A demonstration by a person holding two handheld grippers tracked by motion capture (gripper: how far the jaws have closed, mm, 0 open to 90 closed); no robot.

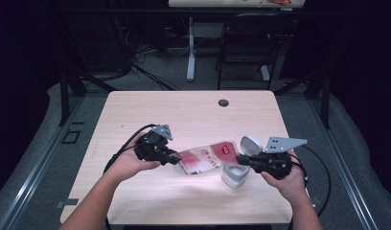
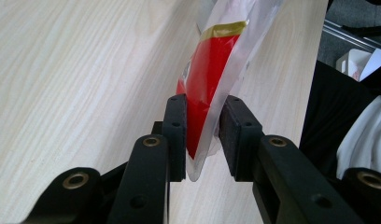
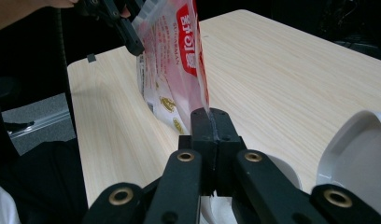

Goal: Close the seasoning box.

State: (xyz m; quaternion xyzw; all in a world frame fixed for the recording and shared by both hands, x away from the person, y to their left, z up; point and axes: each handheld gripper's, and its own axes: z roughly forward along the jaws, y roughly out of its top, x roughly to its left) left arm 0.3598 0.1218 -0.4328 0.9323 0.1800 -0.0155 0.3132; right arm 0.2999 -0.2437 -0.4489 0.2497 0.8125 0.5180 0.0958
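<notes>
A red and clear plastic pouch with printed lettering hangs stretched between my two grippers, a little above the light wood table. My left gripper is shut on the pouch's left end; in the left gripper view the pouch sits between the pads of the left gripper. My right gripper pinches the pouch's right edge. In the right gripper view the right gripper is closed tight on the pouch. Just under the right gripper stands a white container with its flip lid raised.
A cable hole lies near the table's far edge. Beyond the table stand a dark chair and a white desk leg. The white lid is close beside the right gripper's jaws. The person's dark clothing is at the near edge.
</notes>
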